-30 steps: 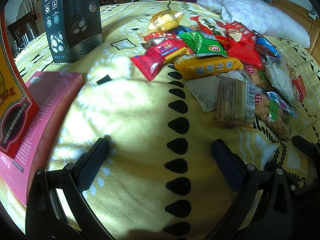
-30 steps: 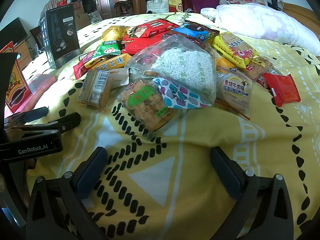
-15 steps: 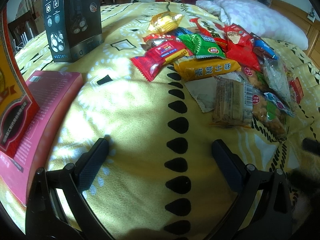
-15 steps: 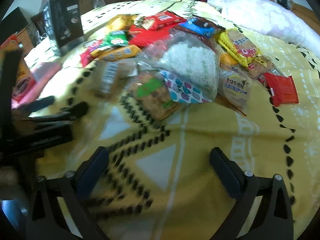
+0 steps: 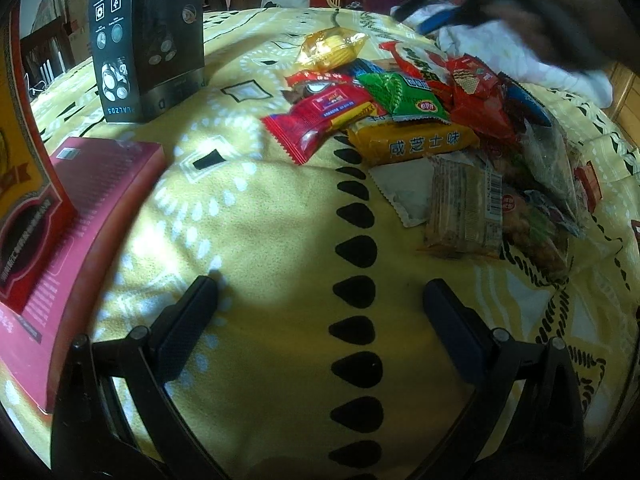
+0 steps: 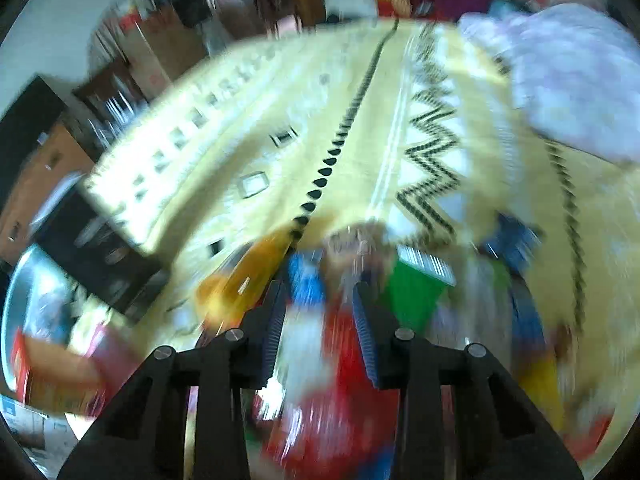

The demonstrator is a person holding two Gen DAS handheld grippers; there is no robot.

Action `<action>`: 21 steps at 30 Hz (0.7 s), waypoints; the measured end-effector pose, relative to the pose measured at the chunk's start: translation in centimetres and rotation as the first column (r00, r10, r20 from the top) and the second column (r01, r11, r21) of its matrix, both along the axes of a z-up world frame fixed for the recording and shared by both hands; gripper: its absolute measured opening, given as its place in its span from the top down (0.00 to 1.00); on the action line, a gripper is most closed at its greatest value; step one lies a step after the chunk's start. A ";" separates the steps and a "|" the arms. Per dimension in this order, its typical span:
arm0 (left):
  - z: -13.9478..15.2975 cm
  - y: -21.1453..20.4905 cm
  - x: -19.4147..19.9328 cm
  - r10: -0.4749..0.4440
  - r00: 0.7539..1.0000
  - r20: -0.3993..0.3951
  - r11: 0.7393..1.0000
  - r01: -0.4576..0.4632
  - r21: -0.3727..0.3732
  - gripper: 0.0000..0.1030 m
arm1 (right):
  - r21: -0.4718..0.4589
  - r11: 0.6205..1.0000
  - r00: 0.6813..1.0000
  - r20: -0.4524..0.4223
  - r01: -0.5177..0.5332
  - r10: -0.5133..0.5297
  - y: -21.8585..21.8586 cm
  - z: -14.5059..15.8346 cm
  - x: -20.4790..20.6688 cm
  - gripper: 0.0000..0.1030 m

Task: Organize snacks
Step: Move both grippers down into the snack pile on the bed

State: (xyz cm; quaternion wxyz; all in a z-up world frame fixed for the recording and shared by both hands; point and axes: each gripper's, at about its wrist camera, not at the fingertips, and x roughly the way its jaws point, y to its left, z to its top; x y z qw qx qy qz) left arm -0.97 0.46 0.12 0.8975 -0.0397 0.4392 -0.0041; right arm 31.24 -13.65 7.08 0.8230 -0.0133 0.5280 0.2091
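A bed under a yellow patterned blanket point(image 5: 256, 240) fills both views, cluttered room dim behind. A tall black printed box point(image 5: 148, 40) stands upper left, a flat pink box point(image 5: 80, 216) at left. The heap of bright snack packets point(image 5: 420, 120) lies upper right. Left tool point(image 5: 320, 300) spread wide, empty; right tool point(image 6: 318, 300), blurred, narrowed over packets
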 end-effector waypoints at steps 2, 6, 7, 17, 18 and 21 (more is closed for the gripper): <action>0.0 0.1 -0.1 0.000 1.000 0.003 1.000 0.000 -0.007 0.00 | -0.079 0.996 0.996 -0.081 -0.045 0.039 2.3 -2.9 3.5 0.63; 0.1 0.1 -0.2 0.001 1.000 0.005 1.000 -0.001 -0.018 0.00 | -0.184 0.981 0.991 -0.131 -0.058 0.034 3.4 -7.4 5.0 0.44; 0.2 0.2 -0.3 0.001 1.000 0.006 1.000 -0.001 -0.022 0.00 | -0.188 0.980 0.982 -0.184 -0.063 0.027 3.2 -8.4 4.6 0.43; 1.6 0.2 -2.1 -0.058 0.997 -0.043 0.997 0.055 -0.057 0.00 | -0.124 0.975 0.957 -0.250 -0.185 0.150 1.4 -8.2 -8.3 0.41; 1.8 0.2 -2.5 -0.064 0.997 -0.052 0.996 0.061 -0.058 0.00 | -0.125 0.972 0.953 -0.254 -0.199 0.163 1.5 -8.2 -9.4 0.41; 2.4 0.2 -4.5 -0.086 0.994 -0.062 0.994 0.081 -0.072 0.00 | -0.143 0.956 0.947 -0.237 -0.255 0.217 1.8 -7.1 -13.9 0.38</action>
